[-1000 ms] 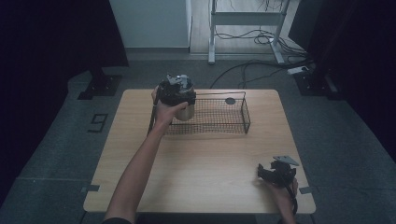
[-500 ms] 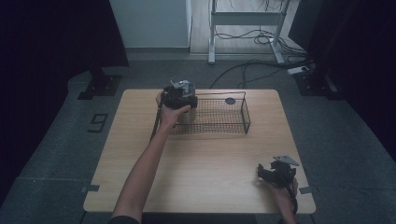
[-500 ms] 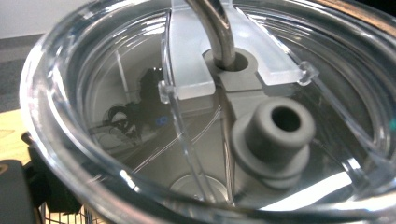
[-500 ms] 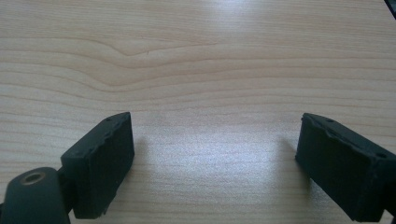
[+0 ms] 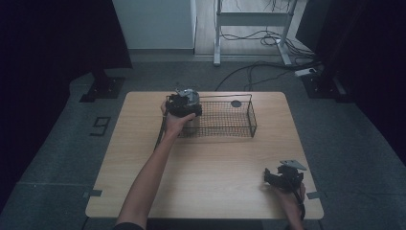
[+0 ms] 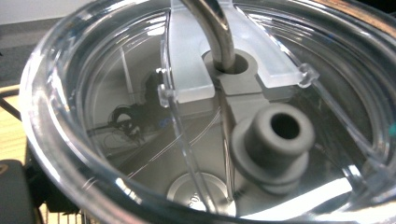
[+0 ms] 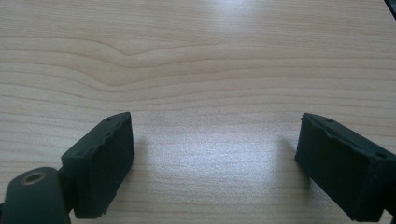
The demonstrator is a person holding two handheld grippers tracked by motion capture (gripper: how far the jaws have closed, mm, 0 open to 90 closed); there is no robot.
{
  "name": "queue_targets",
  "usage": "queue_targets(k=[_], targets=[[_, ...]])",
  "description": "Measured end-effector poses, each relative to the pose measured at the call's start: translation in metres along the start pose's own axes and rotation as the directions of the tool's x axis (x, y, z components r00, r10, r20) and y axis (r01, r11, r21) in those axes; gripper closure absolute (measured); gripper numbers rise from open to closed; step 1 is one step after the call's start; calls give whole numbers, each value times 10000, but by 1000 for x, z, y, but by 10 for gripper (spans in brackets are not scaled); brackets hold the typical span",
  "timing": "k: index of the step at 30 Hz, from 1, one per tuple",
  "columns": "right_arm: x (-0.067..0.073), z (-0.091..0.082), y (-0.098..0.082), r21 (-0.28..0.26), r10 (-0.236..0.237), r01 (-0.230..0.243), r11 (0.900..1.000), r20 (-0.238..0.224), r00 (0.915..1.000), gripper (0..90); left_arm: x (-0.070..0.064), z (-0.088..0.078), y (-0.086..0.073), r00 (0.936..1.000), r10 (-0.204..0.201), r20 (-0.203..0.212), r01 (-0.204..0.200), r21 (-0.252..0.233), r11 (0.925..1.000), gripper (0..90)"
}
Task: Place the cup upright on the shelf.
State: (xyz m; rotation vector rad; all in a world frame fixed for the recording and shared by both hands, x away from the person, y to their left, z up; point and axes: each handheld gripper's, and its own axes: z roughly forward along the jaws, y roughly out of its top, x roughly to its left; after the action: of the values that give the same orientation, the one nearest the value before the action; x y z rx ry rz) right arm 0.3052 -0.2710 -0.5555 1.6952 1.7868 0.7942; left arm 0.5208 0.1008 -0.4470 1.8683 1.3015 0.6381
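A steel tumbler (image 5: 192, 97) with a clear lid (image 6: 93, 116) stands at the left end of the black wire basket (image 5: 251, 117). My left gripper (image 5: 181, 105) is shut on it from the near side. In the left gripper view the lid is very close, with a metal straw (image 6: 212, 28) through it and a grey spout (image 6: 275, 135) beside that. Whether the tumbler's base rests on the basket floor is hidden. My right gripper (image 5: 269, 178) sits low over the wooden table (image 5: 215, 163) near its front right corner. It is open (image 7: 215, 154), with bare wood between its fingers (image 7: 100, 158).
A small black disc (image 5: 236, 103) lies at the basket's far side. The basket stands along the far part of the table. Cables (image 5: 268, 48) and a metal frame (image 5: 218, 28) are on the floor beyond the table.
My left gripper has lowered the tumbler from above the basket's left end down into it. The right gripper has not moved.
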Motion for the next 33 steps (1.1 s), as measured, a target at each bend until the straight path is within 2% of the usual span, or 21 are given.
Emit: queue_targets(k=[4, 12, 20, 26, 29, 33], targets=[[0, 0, 0, -1, -1, 1, 10000, -1, 10000, 116, -3, 4, -5, 9999, 100, -90, -100, 21, 9999, 37], [0, 0, 0, -6, 3, -3, 10000, 0, 10000, 117, -6, 9, -10, 9999, 114, -12, -114, 112, 9999, 37], [0, 0, 0, -11, -15, 15, 10000, 11, 10000, 119, -5, 6, -16, 9999, 58, 89, -57, -125, 9999, 37], [0, 0, 0, -15, -20, 20, 10000, 18, 10000, 120, -5, 4, -20, 9995, 189, 250, -183, -253, 9995, 36], [0, 0, 0, -15, -22, 22, 10000, 18, 10000, 120, -5, 4, -21, 9998, 87, 177, -83, -226, 9997, 34], [0, 0, 0, -16, -22, 22, 10000, 19, 10000, 121, -8, 3, -21, 9996, 292, 41, -291, -192, 9994, 23]])
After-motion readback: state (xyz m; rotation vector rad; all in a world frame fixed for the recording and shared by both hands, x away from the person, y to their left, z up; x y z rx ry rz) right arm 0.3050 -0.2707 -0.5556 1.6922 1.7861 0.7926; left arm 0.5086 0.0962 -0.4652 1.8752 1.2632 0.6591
